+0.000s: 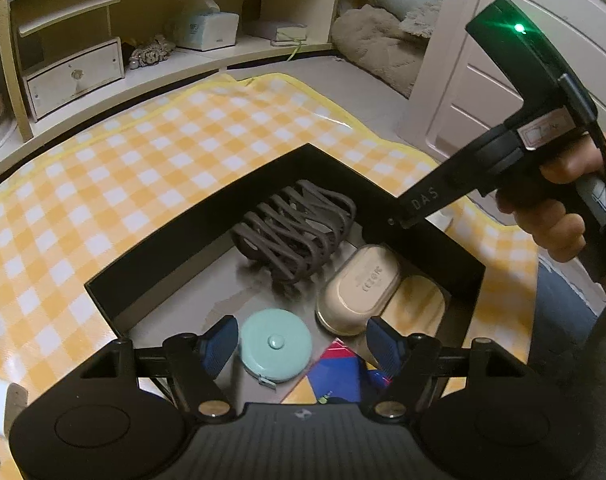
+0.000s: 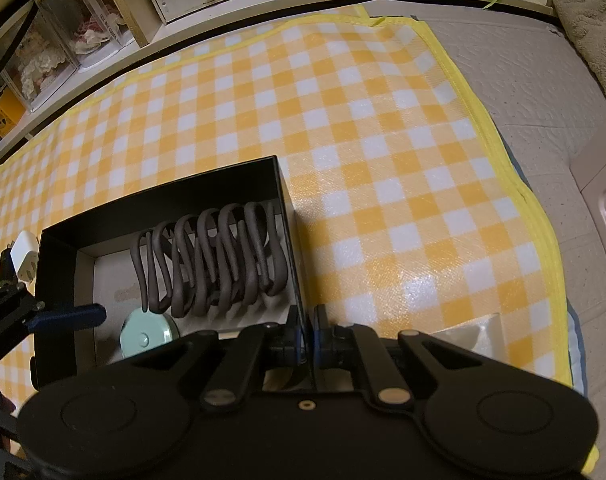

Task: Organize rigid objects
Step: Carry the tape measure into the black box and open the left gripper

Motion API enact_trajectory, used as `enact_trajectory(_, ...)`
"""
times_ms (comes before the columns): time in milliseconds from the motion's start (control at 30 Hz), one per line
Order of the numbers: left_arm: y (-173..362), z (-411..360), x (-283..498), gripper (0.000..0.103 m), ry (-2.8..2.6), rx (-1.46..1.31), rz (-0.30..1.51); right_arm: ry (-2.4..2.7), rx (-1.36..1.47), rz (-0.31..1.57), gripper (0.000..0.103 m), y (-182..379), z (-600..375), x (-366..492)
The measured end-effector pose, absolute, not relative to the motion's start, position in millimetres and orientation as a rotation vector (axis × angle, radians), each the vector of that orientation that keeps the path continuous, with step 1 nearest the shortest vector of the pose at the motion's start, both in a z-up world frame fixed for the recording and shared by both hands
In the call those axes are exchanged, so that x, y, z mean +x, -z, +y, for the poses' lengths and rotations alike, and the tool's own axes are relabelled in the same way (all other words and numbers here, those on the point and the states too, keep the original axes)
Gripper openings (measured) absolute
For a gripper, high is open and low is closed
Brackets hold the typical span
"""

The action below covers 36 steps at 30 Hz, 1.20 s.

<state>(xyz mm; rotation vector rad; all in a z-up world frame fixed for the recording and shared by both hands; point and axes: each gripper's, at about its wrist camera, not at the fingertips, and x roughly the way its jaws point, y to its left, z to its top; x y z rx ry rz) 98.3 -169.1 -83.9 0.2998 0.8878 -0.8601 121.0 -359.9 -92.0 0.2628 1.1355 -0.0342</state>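
A black box (image 1: 175, 236) lies open on the yellow checked mat. Inside it are a dark coiled wire rack (image 1: 295, 232), a beige oval case (image 1: 359, 288), a mint round tape measure (image 1: 275, 346) and a colourful card (image 1: 335, 372). My left gripper (image 1: 303, 344) hovers low inside the box, open, with the tape measure lying between its blue fingers and free of the pads. My right gripper (image 2: 307, 330) is shut on the box's right wall (image 2: 291, 240). In the left wrist view it reaches in from the right, held by a hand (image 1: 559, 208). One left finger (image 2: 75, 315) shows in the right wrist view.
The yellow checked mat (image 2: 363, 140) covers the surface around the box. A white charger plug (image 2: 23, 260) lies just outside the box's left wall. Shelves behind hold a white drawer unit (image 1: 75, 76) and a tissue box (image 1: 207, 30). A white door (image 1: 503, 80) stands at the right.
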Motion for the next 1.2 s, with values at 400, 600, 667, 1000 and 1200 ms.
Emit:
enact_trajectory(400,70,-168,89,0.072,0.852,0.283,0.907,0.034,0.262,1.136,0.006,92,-359,121)
enact_trajectory(600,58,-169,82,0.075,0.843,0.294,0.899,0.035,0.261,1.136,0.006,92,-359,121)
enact_trajectory(667,54,-168,80,0.078,0.838,0.292,0.895,0.035,0.261,1.136,0.006,92,-359,121)
enact_trajectory(1000,40,-163,69,0.103,0.804,0.293,0.886,0.035,0.261,1.136,0.006,92,-359,121)
enact_trajectory(1200,34,-159,62,0.103,0.795,0.296,0.880,0.035,0.262,1.136,0.006,91,-359,121)
